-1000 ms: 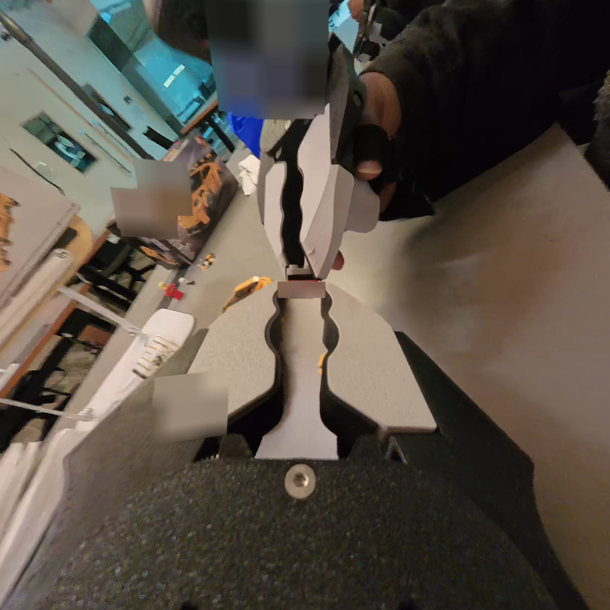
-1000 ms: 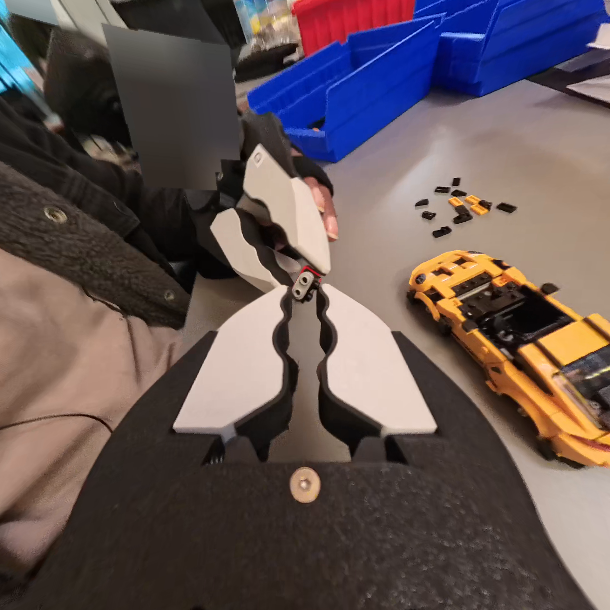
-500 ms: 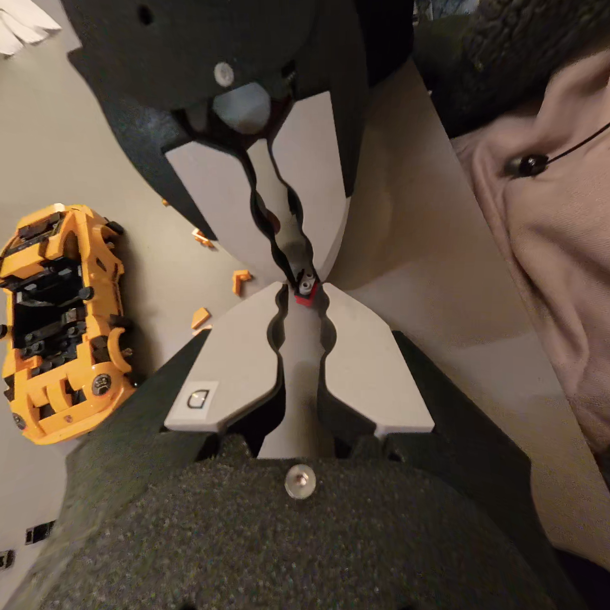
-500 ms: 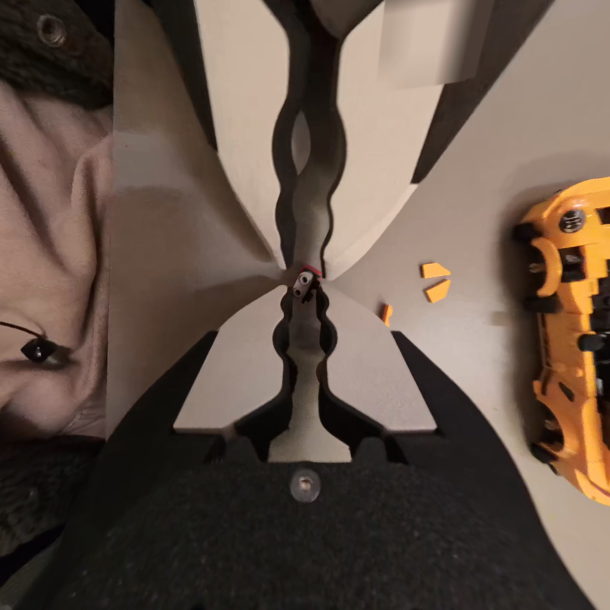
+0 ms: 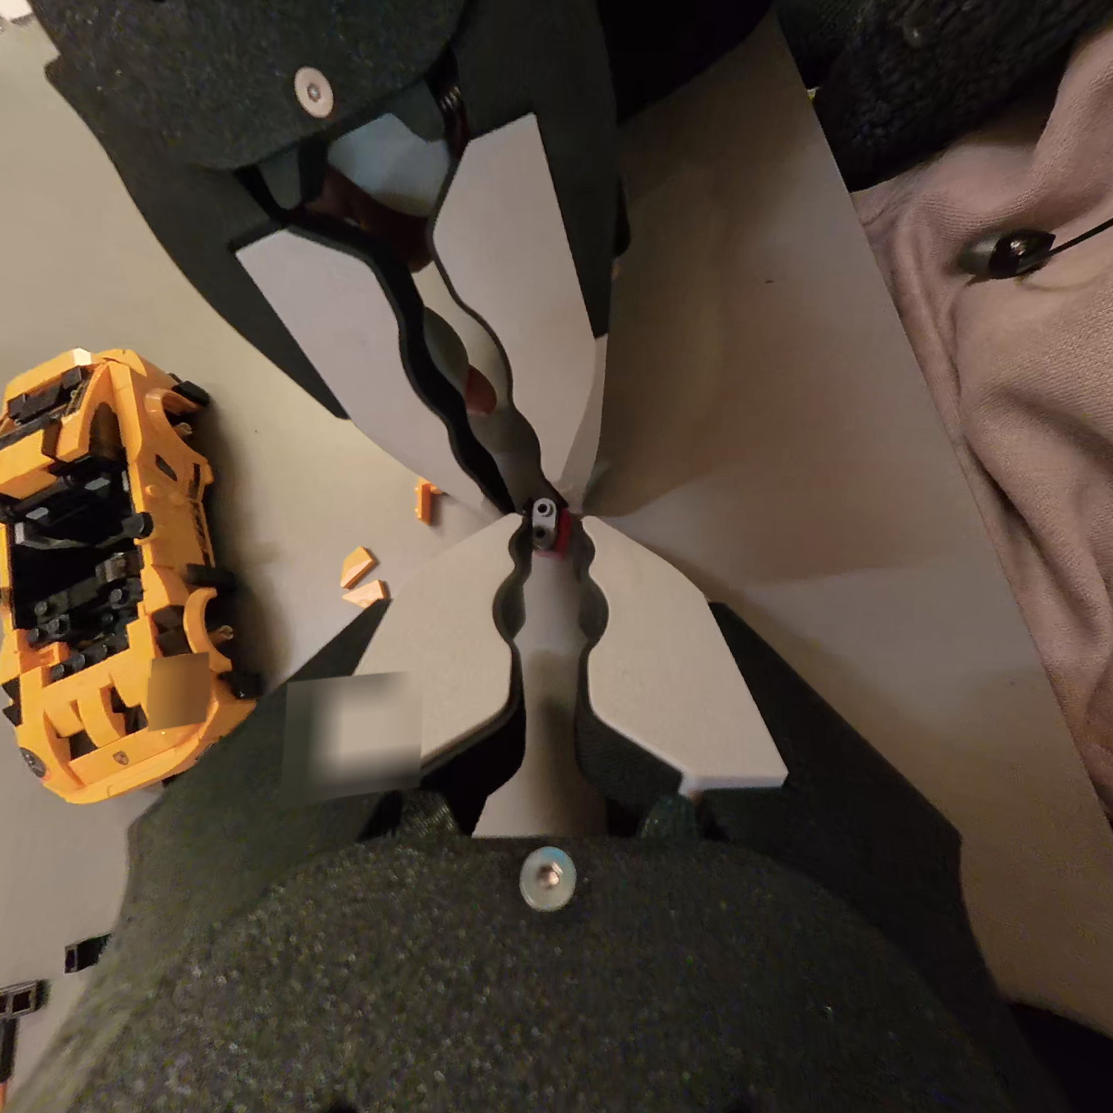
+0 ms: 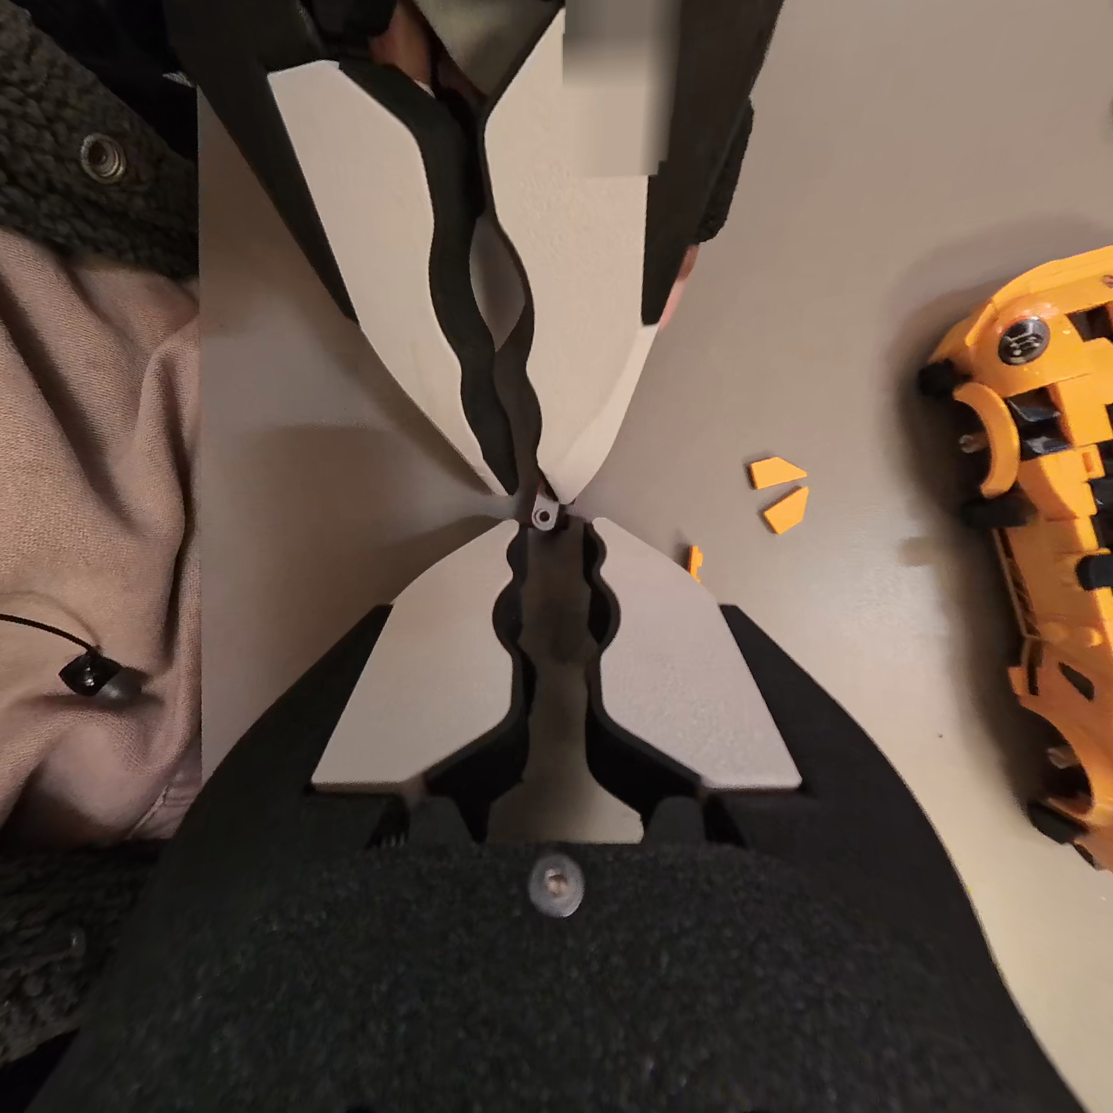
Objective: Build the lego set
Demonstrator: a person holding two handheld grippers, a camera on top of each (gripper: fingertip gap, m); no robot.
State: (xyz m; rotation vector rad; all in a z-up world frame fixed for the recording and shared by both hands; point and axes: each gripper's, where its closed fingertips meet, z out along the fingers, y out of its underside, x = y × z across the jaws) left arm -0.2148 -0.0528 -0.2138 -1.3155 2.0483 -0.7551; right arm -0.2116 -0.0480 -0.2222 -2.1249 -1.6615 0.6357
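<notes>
A small grey and red lego piece (image 5: 545,527) sits pinched where my two grippers meet tip to tip above the table. My left gripper (image 5: 549,533) is shut on it from below in the left wrist view, with the right gripper (image 5: 539,497) coming in from above. In the right wrist view my right gripper (image 6: 551,525) is shut on the same piece (image 6: 544,517), and the left gripper (image 6: 536,488) meets it from above. The yellow lego car (image 5: 102,572) lies on the table to the side, and it also shows in the right wrist view (image 6: 1054,542).
Small orange wedge pieces (image 6: 777,471) (image 6: 786,509) and another orange bit (image 6: 694,563) lie on the grey table (image 6: 843,241) between grippers and car. Black pieces (image 5: 84,954) lie beyond the car. The person's beige coat (image 5: 1024,482) lies past the table edge. The tips of both grippers are at nearly the same place.
Both grippers have tilted from facing across the room to looking down at the table, still tip to tip. In the last half second the small piece turned slightly between the tips.
</notes>
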